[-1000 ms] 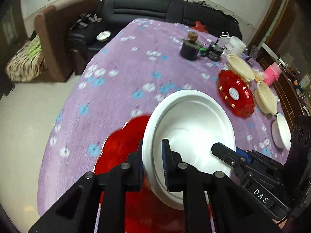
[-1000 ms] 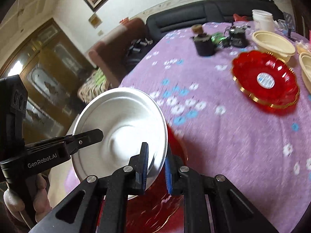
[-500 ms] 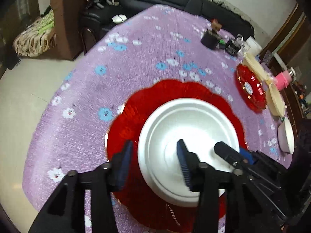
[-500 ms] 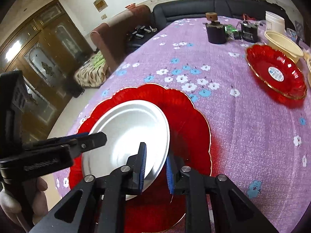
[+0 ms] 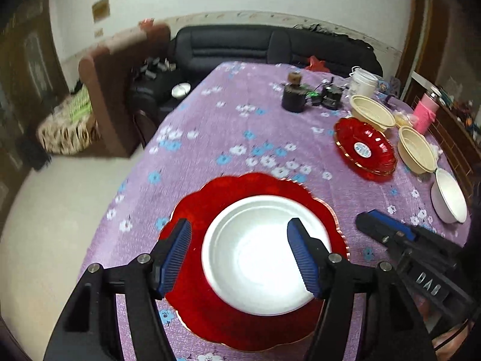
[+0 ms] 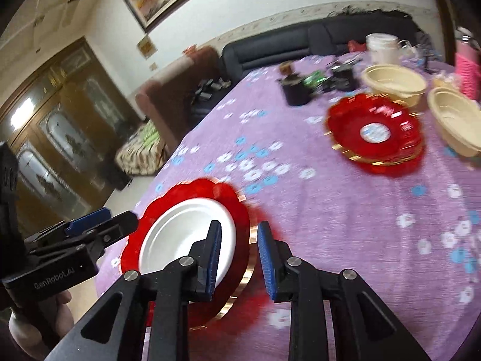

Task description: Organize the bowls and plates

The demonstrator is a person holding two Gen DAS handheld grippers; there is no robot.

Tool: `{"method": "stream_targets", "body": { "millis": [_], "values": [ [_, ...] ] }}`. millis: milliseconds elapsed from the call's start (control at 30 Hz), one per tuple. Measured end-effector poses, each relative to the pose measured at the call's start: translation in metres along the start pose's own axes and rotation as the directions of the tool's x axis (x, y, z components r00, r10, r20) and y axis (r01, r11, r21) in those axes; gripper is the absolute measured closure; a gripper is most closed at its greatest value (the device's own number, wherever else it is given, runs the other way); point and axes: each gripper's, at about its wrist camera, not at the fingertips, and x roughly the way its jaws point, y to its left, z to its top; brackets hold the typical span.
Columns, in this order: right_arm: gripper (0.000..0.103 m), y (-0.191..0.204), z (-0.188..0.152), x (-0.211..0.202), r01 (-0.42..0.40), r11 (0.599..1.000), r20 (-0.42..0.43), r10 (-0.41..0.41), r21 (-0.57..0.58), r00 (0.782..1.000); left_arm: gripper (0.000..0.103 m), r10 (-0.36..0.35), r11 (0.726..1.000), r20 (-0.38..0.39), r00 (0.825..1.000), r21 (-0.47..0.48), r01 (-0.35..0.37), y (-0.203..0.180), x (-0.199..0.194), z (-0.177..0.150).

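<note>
You see a white plate on a gold-rimmed red scalloped platter — purple tablecloth with blue-and-white flowers — and cream bowls beyond

Dim indoor light, glare on the white plate, motion blur, fisheye-bent dark corners.

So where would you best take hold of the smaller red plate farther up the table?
By the raised gold-edged rim of the smaller red plate, pinched on its near edge from the open cloth side; cream bowls crowd its far side.
</note>
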Motion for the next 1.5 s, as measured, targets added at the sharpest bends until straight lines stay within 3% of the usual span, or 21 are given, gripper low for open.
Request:
{"method": "stream_targets", "body": {
  "millis": [200,267,333,433,467,500,567,600,633,767,867,933,967,1000,1100,1167,1233,1367,1500],
  "values": [
    [0.068,-0.029,0.007,-0.056,0.085,0.996,0.130,-0.088,0.026,0.988,0.037,-0.017,1.000,0.077,0.997,0.028,0.015,-0.021,-0.035,0.002],
    [0.064,-0.030,0.009,-0.081,0.160,0.987,0.197,-0.159,0.011,0.967,0.037,-0.042,0.999,0.114,0.993,0.028,0.039,-0.025,-0.056,0.001],
    [0.060,-0.030,0.010,-0.112,0.249,0.968,0.276,-0.239,-0.003,0.931,0.037,-0.072,0.997,0.147,0.986,0.034,0.068,-0.029,-0.076,0.001],
    [0.058,-0.035,0.007,-0.157,0.281,0.958,0.369,-0.278,0.046,0.887,0.033,-0.108,0.993,0.208,0.972,0.060,0.098,-0.040,-0.110,-0.002],
    [0.058,-0.041,0.008,-0.172,0.244,0.965,0.374,-0.261,0.094,0.890,0.032,-0.117,0.992,0.234,0.965,0.075,0.102,-0.045,-0.124,-0.004],
    [0.058,-0.050,0.009,-0.183,0.158,0.976,0.369,-0.202,0.147,0.907,0.030,-0.128,0.990,0.251,0.960,0.090,0.108,-0.049,-0.134,-0.006],
    [0.058,-0.068,0.010,-0.194,-0.060,0.968,0.336,-0.027,0.246,0.942,0.030,-0.160,0.984,0.261,0.952,0.117,0.133,-0.058,-0.150,-0.006],
    [0.058,-0.072,0.013,-0.198,-0.130,0.953,0.299,0.044,0.275,0.953,0.030,-0.176,0.981,0.260,0.949,0.127,0.147,-0.060,-0.155,-0.005],
    [0.058,-0.070,0.017,-0.204,-0.123,0.956,0.281,0.046,0.265,0.959,0.030,-0.194,0.977,0.260,0.946,0.138,0.162,-0.062,-0.164,-0.002],
    [0.058,-0.039,0.044,-0.251,0.045,0.990,0.302,-0.085,0.136,0.949,0.030,-0.224,0.970,0.283,0.933,0.161,0.184,-0.064,-0.201,0.019],
    [0.058,-0.014,0.076,-0.294,0.146,0.986,0.349,-0.167,0.086,0.922,0.024,-0.199,0.968,0.320,0.926,0.211,0.135,-0.069,-0.235,0.049],
    [0.052,-0.010,0.103,-0.316,0.175,0.982,0.361,-0.187,0.064,0.914,0.015,-0.192,0.968,0.317,0.929,0.219,0.126,-0.069,-0.247,0.074],
    [0.039,-0.011,0.116,-0.318,0.182,0.982,0.355,-0.191,0.060,0.915,0.014,-0.203,0.967,0.308,0.929,0.214,0.140,-0.069,-0.251,0.089],
    [0.029,-0.016,0.124,-0.315,0.193,0.979,0.344,-0.204,0.064,0.917,0.013,-0.208,0.967,0.307,0.929,0.208,0.147,-0.069,-0.251,0.097],
    [0.028,-0.037,0.132,-0.285,0.221,0.971,0.313,-0.240,0.094,0.919,0.009,-0.198,0.971,0.329,0.923,0.196,0.138,-0.073,-0.236,0.116],
    [0.028,-0.058,0.127,-0.247,0.182,0.975,0.245,-0.209,0.127,0.947,0.009,-0.195,0.971,0.312,0.930,0.194,0.139,-0.080,-0.209,0.122],
    [0.028,-0.085,0.118,-0.193,0.169,0.972,0.159,-0.195,0.164,0.968,0.009,-0.211,0.968,0.246,0.946,0.187,0.167,-0.091,-0.171,0.128],
    [0.028,-0.127,0.101,-0.107,0.189,0.955,0.064,-0.209,0.228,0.976,0.009,-0.188,0.971,0.100,0.977,0.171,0.169,-0.115,-0.070,0.134],
    [0.029,-0.168,0.090,-0.040,0.176,0.929,-0.004,-0.185,0.327,0.983,0.009,-0.174,0.979,-0.044,0.984,0.097,0.178,-0.126,0.023,0.136]
  ]
}}
